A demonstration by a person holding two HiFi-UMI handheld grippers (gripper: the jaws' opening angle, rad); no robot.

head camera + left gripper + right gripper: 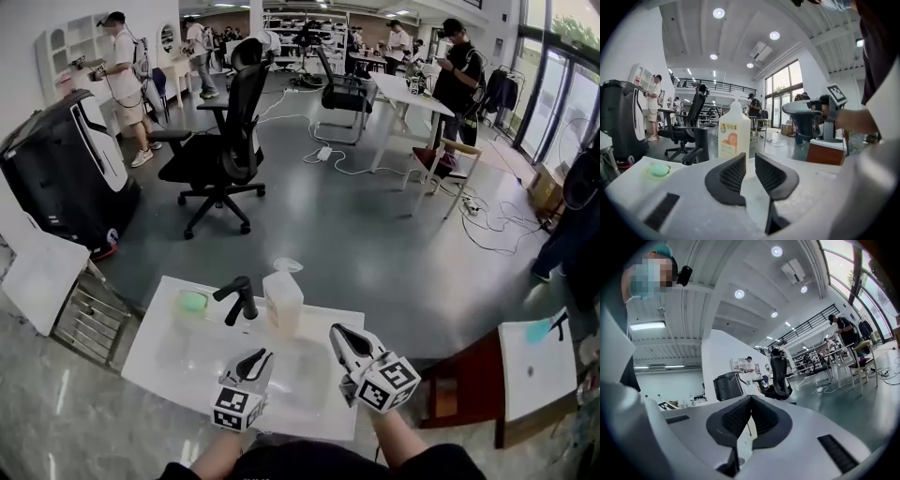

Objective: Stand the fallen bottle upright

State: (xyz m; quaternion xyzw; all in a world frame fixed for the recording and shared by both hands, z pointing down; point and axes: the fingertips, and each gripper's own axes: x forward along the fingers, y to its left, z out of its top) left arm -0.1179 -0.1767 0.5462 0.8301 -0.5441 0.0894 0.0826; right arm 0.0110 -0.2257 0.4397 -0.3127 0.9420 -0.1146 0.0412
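Note:
The translucent white bottle (282,298) with an orange label stands upright near the far edge of the white table (164,361). In the left gripper view the bottle (734,133) rises just beyond my jaws. My left gripper (257,358) hovers over the table in front of the bottle and slightly to its left; its jaws (750,158) are a narrow gap apart with nothing between them. My right gripper (338,334) is held to the right of the bottle, apart from it. Its jaws (750,399) are shut and hold nothing.
A black faucet (239,298) stands left of the bottle, and a green soap (193,301) lies further left. Beyond the table are a black office chair (220,141) and a black machine (61,169). A red-brown stand (469,380) sits to the right. Several people stand far back.

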